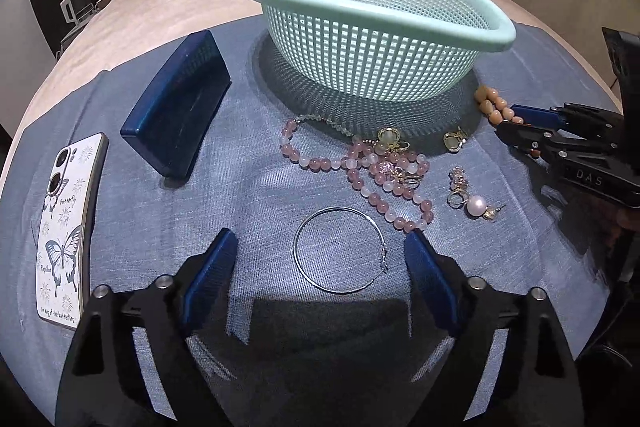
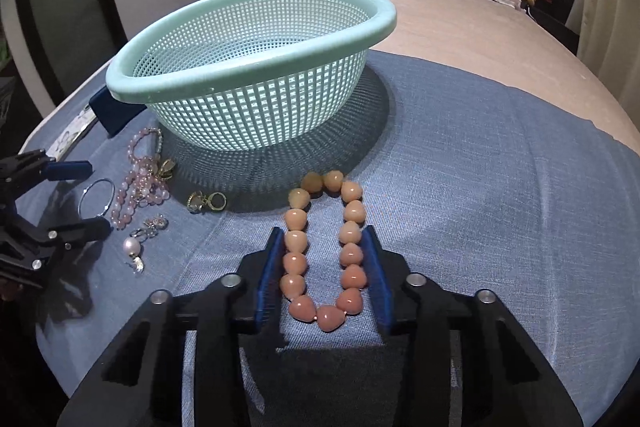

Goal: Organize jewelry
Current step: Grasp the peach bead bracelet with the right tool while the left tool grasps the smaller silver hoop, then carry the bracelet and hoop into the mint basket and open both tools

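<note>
Left gripper: fingers spread wide, holding nothing, poised low over the blue cloth with the silver hoop earring lying flat between them.
Right gripper: fingers partly open, straddling the peach bead bracelet; the blue pads sit just beside the two bead rows, and I cannot tell whether they touch yet.
How the bracelet should handle: chunky, smooth beads on a string, so I judge it limp and a bit slippery; pinching both rows together mid-loop looks the surest hold, and the rest will dangle.
How the hoop should handle: thin wire, light, lying flat on fabric; likely hard to get under, so squeezing across its rim seems best, gently, since it could bend or spring away.
Where things go: the mint mesh basket stands just beyond both pieces, upright, apparently with nothing in it yet; its holes look small enough to keep beads in.
Other jewelry: a pink bead necklace lies tangled with gold earrings between hoop and basket; a pearl drop earring sits to its right, another gold earring near the basket's foot.
Bystanders: a dark blue box and a butterfly phone case lie off to the left, well apart.
In the way: the basket's high rim must be cleared, and the tangle could snag.
</note>
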Demonstrator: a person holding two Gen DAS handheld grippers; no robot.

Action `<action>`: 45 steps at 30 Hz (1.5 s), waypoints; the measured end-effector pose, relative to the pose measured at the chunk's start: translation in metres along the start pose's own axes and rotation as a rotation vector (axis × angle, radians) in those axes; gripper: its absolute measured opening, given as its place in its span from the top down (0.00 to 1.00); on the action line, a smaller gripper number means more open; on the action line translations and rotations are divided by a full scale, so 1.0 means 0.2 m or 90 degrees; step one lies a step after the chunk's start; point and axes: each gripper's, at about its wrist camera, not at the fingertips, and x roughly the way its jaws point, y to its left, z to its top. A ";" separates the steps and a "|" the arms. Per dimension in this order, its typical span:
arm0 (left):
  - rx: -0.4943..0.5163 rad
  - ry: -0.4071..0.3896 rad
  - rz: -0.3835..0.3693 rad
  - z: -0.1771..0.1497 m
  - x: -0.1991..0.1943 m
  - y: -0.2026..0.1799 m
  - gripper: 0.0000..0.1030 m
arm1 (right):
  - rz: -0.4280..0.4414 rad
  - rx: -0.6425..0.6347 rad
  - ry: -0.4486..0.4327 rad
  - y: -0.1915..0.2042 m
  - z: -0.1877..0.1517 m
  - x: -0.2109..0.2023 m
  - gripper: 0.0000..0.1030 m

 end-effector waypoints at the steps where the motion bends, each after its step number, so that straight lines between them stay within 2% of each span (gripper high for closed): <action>1: 0.003 -0.001 -0.002 0.00 0.00 0.00 0.28 | 0.003 -0.003 -0.001 0.00 0.00 0.00 0.79; 6: 0.000 -0.007 -0.004 0.00 -0.02 0.00 0.41 | 0.016 0.003 -0.004 -0.01 0.00 -0.01 0.80; 10: -0.002 -0.003 0.001 0.00 -0.04 0.00 0.56 | 0.028 0.011 -0.008 -0.02 0.00 -0.02 0.80; 17: -0.006 0.015 0.010 -0.02 -0.07 -0.02 0.57 | 0.065 0.028 -0.013 -0.03 0.00 -0.05 0.81; 19: -0.013 0.020 0.006 -0.03 -0.09 -0.02 0.57 | 0.079 0.034 -0.016 -0.03 0.00 -0.08 0.94; 20: -0.015 0.022 0.004 -0.03 -0.10 -0.02 0.57 | 0.080 0.035 -0.016 -0.03 0.00 -0.10 0.94; 27: -0.009 0.020 0.004 -0.04 -0.15 -0.03 0.57 | 0.067 0.052 -0.023 -0.08 -0.01 -0.12 0.91; 30: -0.008 0.019 0.004 -0.04 -0.16 -0.03 0.57 | 0.027 0.046 -0.027 -0.08 0.01 -0.11 0.90; 32: -0.008 0.018 0.005 -0.04 -0.17 -0.03 0.57 | 0.023 0.045 -0.025 -0.09 0.01 -0.10 0.90; 34: -0.006 0.017 0.005 -0.04 -0.18 -0.02 0.57 | 0.018 0.042 -0.006 -0.09 0.00 -0.07 0.79; 36: -0.005 0.014 0.006 -0.04 -0.19 -0.03 0.57 | 0.016 0.040 0.003 -0.09 -0.01 -0.05 0.78; 38: -0.002 0.012 0.008 -0.04 -0.20 -0.04 0.57 | 0.012 0.035 0.001 -0.08 -0.01 -0.05 0.78; 40: -0.001 0.011 0.007 -0.04 -0.21 -0.04 0.57 | 0.012 0.030 0.004 -0.08 -0.01 -0.05 0.87; 45: 0.005 0.007 0.011 -0.04 -0.24 -0.06 0.57 | 0.031 0.038 0.004 -0.08 -0.01 -0.06 0.89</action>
